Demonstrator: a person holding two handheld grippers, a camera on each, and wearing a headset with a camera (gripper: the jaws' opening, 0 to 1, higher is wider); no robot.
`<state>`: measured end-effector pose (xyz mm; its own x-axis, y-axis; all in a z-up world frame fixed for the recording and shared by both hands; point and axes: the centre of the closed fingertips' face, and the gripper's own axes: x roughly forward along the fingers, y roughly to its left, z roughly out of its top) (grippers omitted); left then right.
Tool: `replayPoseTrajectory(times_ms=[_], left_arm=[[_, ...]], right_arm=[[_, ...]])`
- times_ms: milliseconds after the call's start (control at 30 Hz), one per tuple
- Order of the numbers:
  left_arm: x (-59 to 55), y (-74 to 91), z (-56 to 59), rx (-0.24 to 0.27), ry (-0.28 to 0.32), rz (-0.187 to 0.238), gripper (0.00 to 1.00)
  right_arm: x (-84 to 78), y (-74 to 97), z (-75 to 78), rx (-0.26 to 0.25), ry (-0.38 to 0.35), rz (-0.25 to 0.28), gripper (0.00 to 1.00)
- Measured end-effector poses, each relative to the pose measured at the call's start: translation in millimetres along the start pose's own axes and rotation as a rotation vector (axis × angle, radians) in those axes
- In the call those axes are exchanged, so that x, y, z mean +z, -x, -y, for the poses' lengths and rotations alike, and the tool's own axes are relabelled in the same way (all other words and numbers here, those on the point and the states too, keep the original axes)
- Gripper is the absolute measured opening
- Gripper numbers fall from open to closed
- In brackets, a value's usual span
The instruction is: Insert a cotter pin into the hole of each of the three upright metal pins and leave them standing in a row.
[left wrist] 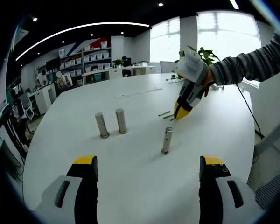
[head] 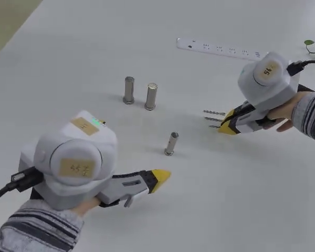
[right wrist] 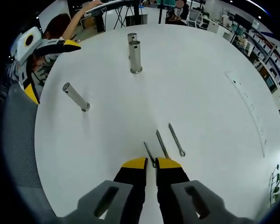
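On the white tabletop [head: 241,199], my right gripper [right wrist: 151,164] had its jaws pinched on the end of the nearest of three cotter pins [right wrist: 162,143] lying side by side. My left gripper [left wrist: 149,162] hung wide open short of the three metal pins [head: 150,96], all upright.

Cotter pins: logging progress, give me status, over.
Left tongs open. Right tongs shut on one cotter pin, two more beside. Metal pins upright, none fitted yet. Power strip well clear.
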<state>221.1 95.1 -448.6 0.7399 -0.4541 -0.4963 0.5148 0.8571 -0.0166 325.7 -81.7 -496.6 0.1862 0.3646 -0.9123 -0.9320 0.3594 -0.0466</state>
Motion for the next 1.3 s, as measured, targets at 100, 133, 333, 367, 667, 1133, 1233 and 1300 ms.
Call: replayPoseTrajectory(times_ms=[100,133,333,367,667,1133,1233,1300], left_arm=[[-0.3,-0.1,0.8,-0.003,0.003,-0.004,0.85],[0.0,0.0,0.9,-0.004,0.005,-0.003,0.85],[-0.6,0.3,2.3,-0.009,-0.003,-0.005,0.82],[-0.8,0.7,3.2,-0.014,-0.004,-0.006,0.80],[0.1,2.0,10.9,-0.042,-0.025,-0.005,0.71],[8.8,3.5,34.5,-0.132,-0.041,0.023,0.51],[15.3,4.4,40.7,-0.161,-0.027,0.043,0.48],[18.8,5.5,45.9,-0.189,-0.003,0.052,0.46]], right_arm=[[-0.7,0.6,0.6,-0.011,0.013,-0.012,0.00],[-1.2,0.7,0.4,-0.010,0.019,-0.016,0.00],[-1.4,0.3,1.4,-0.030,0.046,-0.004,0.00],[-1.3,1.6,-0.8,-0.031,0.047,0.006,0.00],[8.3,20.2,-18.6,-0.066,0.100,0.111,0.00],[26.7,39.0,-69.4,-0.087,0.274,0.202,0.00],[29.8,42.0,-83.0,-0.085,0.308,0.219,0.00],[32.3,44.0,-94.2,-0.083,0.346,0.230,0.00]])
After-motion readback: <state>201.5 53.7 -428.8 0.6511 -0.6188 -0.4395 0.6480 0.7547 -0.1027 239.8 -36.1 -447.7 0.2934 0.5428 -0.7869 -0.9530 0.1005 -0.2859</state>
